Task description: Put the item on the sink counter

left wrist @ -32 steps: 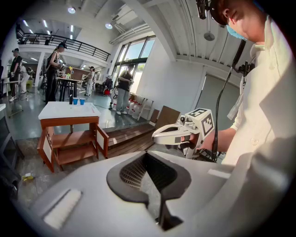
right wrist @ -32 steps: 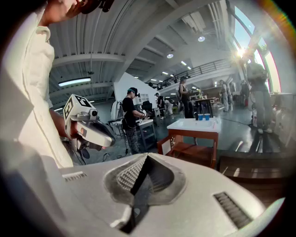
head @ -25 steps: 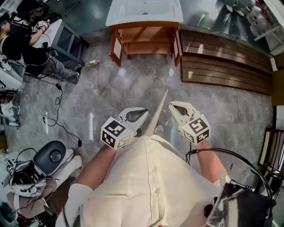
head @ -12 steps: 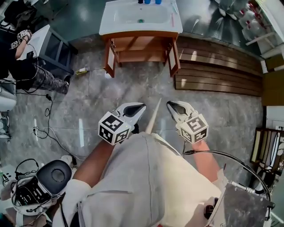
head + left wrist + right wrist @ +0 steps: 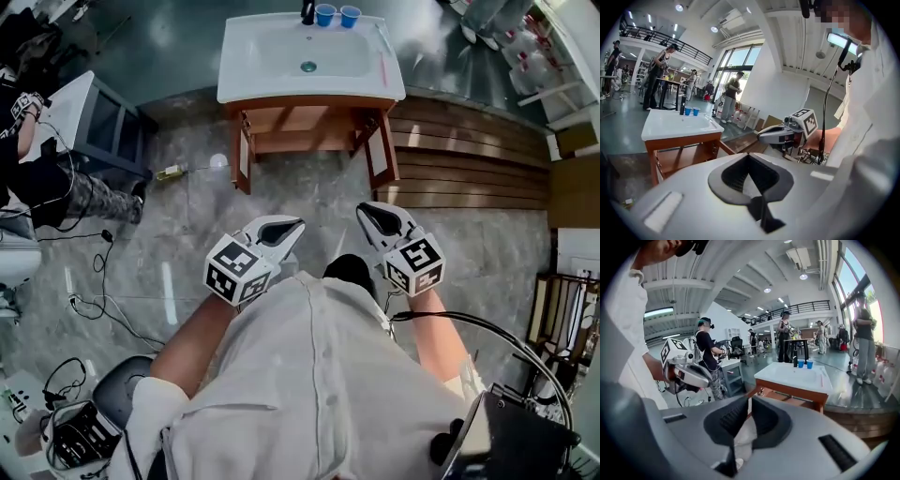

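The sink counter point(image 5: 244, 86) stands ahead at the top of the head view: a white basin top on a wooden cabinet. Two blue cups point(image 5: 337, 15) and a dark bottle point(image 5: 307, 11) sit at its back edge, and a thin pink thing point(image 5: 382, 66) lies near its right edge. My left gripper point(image 5: 284, 228) and right gripper point(image 5: 367, 214) are held side by side before my chest, well short of the counter. Both have their jaws together. In the right gripper view something pale point(image 5: 743, 434) shows in the gap behind the right gripper point(image 5: 750, 399); I cannot tell what it is.
The cabinet's doors point(image 5: 246, 155) hang open. A wooden slat platform point(image 5: 469, 159) lies to its right, a grey cabinet point(image 5: 103, 117) with a person point(image 5: 56, 178) beside it to the left. Cables point(image 5: 103, 272) trail over the floor at left. My dark shoe point(image 5: 349, 272) shows between the grippers.
The sink counter has come nearer and shows whole, with the cups in sight. A pale streak between the grippers is gone, and a dark shoe shows there. Both grippers keep their pose.
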Demonstrator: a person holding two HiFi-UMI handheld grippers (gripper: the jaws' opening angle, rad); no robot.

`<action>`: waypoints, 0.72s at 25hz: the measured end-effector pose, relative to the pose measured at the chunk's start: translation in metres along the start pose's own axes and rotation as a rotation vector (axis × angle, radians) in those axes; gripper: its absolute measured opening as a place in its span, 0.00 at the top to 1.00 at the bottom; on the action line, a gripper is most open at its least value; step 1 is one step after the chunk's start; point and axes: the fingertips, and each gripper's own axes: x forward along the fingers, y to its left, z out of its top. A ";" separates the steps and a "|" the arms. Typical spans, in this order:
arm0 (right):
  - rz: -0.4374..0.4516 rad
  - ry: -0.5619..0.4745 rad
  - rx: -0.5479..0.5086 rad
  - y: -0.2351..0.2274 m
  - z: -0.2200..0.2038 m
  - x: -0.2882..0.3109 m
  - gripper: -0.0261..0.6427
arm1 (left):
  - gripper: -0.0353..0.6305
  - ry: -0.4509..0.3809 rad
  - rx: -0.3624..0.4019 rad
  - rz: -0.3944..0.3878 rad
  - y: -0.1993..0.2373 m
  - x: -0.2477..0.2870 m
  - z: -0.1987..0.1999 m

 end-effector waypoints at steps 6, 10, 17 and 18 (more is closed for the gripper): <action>0.008 0.014 -0.031 -0.039 0.038 0.065 0.95 | 0.94 -0.015 -0.049 0.040 0.073 -0.004 0.019; 0.052 0.028 -0.079 -0.091 0.060 0.104 0.95 | 0.94 -0.025 -0.086 0.095 0.116 0.015 0.046; 0.121 0.028 -0.264 -0.190 0.118 0.177 0.95 | 0.94 -0.050 -0.097 0.186 0.178 0.061 0.111; 0.128 0.031 -0.286 -0.205 0.125 0.189 0.95 | 0.94 -0.059 -0.095 0.198 0.185 0.066 0.120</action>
